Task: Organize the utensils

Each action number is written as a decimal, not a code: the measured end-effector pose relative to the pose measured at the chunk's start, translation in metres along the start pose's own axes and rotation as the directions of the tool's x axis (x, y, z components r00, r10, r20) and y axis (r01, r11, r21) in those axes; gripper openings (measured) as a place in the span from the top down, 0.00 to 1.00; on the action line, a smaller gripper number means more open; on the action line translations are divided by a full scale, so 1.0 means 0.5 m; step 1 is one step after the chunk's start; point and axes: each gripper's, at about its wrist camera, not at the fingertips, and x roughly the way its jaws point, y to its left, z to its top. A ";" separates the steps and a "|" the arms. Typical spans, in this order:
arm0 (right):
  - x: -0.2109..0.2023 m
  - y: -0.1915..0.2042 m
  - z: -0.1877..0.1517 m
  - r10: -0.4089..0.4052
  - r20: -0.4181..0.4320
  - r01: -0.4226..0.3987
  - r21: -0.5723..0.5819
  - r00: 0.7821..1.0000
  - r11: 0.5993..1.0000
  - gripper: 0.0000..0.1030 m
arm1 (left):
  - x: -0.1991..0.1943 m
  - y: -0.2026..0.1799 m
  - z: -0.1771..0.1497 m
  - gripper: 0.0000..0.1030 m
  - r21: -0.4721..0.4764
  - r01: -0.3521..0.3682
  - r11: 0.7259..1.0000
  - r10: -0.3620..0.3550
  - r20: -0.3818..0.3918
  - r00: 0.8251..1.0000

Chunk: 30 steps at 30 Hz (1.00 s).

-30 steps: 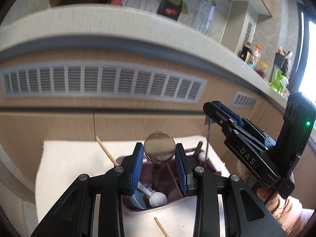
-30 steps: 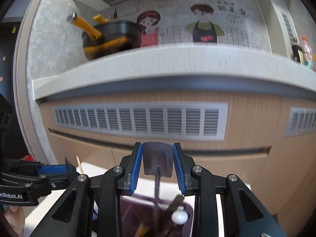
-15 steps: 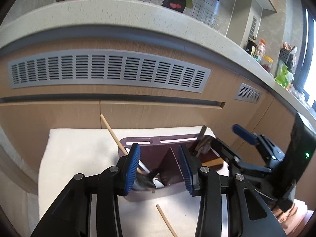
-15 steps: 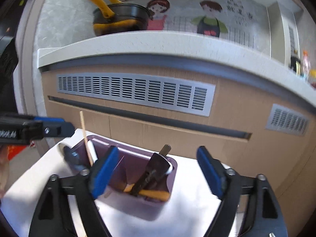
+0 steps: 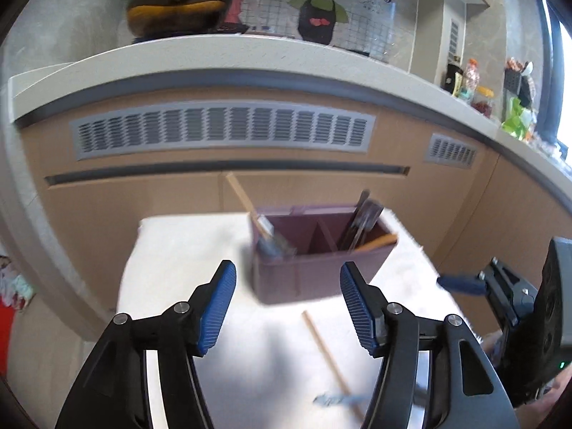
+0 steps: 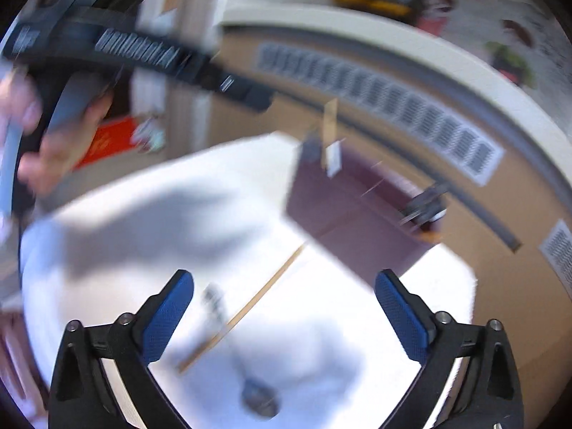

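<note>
A maroon utensil caddy (image 5: 314, 275) with a middle divider stands on a white cloth (image 5: 186, 250); it also shows in the right wrist view (image 6: 343, 214). Spoons and a chopstick lean in its left compartment (image 5: 266, 236), dark utensils in its right one (image 5: 361, 225). A loose chopstick (image 5: 327, 350) lies on the cloth in front, also in the right wrist view (image 6: 250, 307), with a metal utensil (image 6: 259, 398) beside it. My left gripper (image 5: 287, 309) is open and empty, back from the caddy. My right gripper (image 6: 284, 318) is open and empty above the cloth.
A wooden cabinet front with grey vents (image 5: 221, 132) rises behind the cloth, under a pale counter (image 5: 250, 53) with a black pan (image 5: 178, 3). Bottles and jars (image 5: 472, 85) stand on the counter at right. The right wrist view is blurred.
Both grippers held utensils over the caddy a second ago, then opened and dropped them in. Both have since pulled back from the caddy, and the right view has swung left.
</note>
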 end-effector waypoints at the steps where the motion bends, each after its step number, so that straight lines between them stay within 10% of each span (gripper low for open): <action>1: 0.007 0.020 -0.014 0.009 -0.023 -0.009 -0.030 1.000 1.000 0.26 | -0.006 0.008 -0.019 0.40 -0.006 -0.012 1.000 0.012 -0.014 1.000; 4: 0.041 0.047 -0.040 0.069 -0.105 -0.073 -0.035 0.992 0.997 0.58 | -0.007 0.029 -0.060 0.40 -0.031 -0.029 0.999 0.028 -0.055 0.998; 10: 0.106 0.043 -0.044 0.188 -0.171 -0.182 0.048 0.967 0.982 0.75 | 0.020 0.068 -0.138 0.40 -0.102 -0.029 0.994 0.013 -0.159 0.987; 21: 0.159 0.071 -0.040 0.208 -0.201 -0.215 -0.014 0.957 0.976 0.83 | 0.064 0.087 -0.190 0.40 -0.137 -0.031 0.990 -0.004 -0.248 0.969; 30: 0.098 -0.077 -0.085 0.101 -0.180 -0.051 0.260 0.979 0.964 0.89 | 0.097 0.031 -0.185 0.40 -0.093 0.011 0.996 -0.039 -0.300 0.953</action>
